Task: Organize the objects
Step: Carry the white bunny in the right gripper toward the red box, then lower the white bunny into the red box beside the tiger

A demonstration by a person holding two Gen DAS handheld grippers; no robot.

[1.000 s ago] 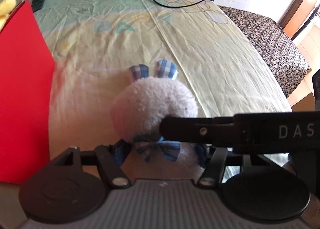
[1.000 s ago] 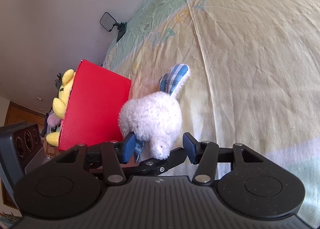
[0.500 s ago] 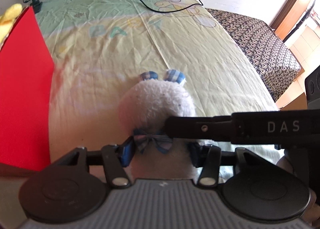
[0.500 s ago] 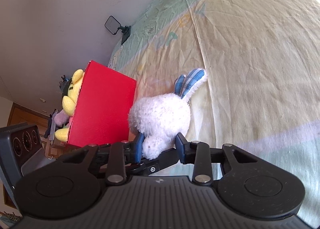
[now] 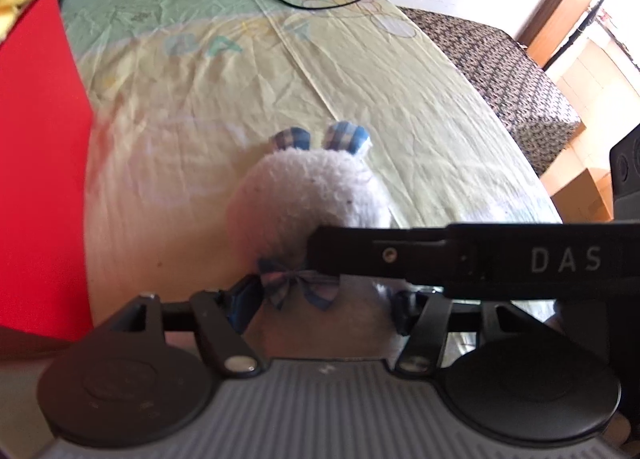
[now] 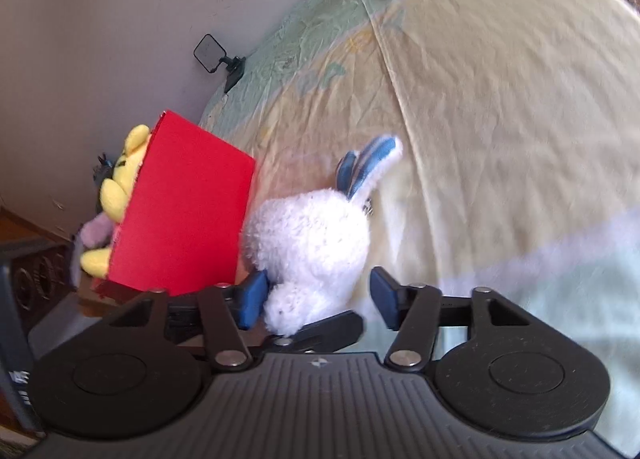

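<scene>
The white plush rabbit (image 6: 308, 239) lies on the bed (image 6: 500, 99) beside the red box (image 6: 184, 207), pinched at its body by the left hand-held gripper (image 5: 324, 305), between the spread fingers of the right hand-held gripper (image 6: 316, 299).

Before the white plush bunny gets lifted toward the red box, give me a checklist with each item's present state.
1. Left gripper straddles the white plush bunny at its checked bow: ok.
2. Left jaws closed firmly on the bunny: cannot tell; the pads sit at its sides.
3. Right gripper released: ok; one pad touches the plush, the other stands apart.
4. Right gripper out of the lift path: not ok; its finger crosses right in front of the bunny.
5. Red box within reach: ok, right beside the bunny.
6. Room in the box: cannot tell; a yellow plush toy sticks out of it.
</scene>
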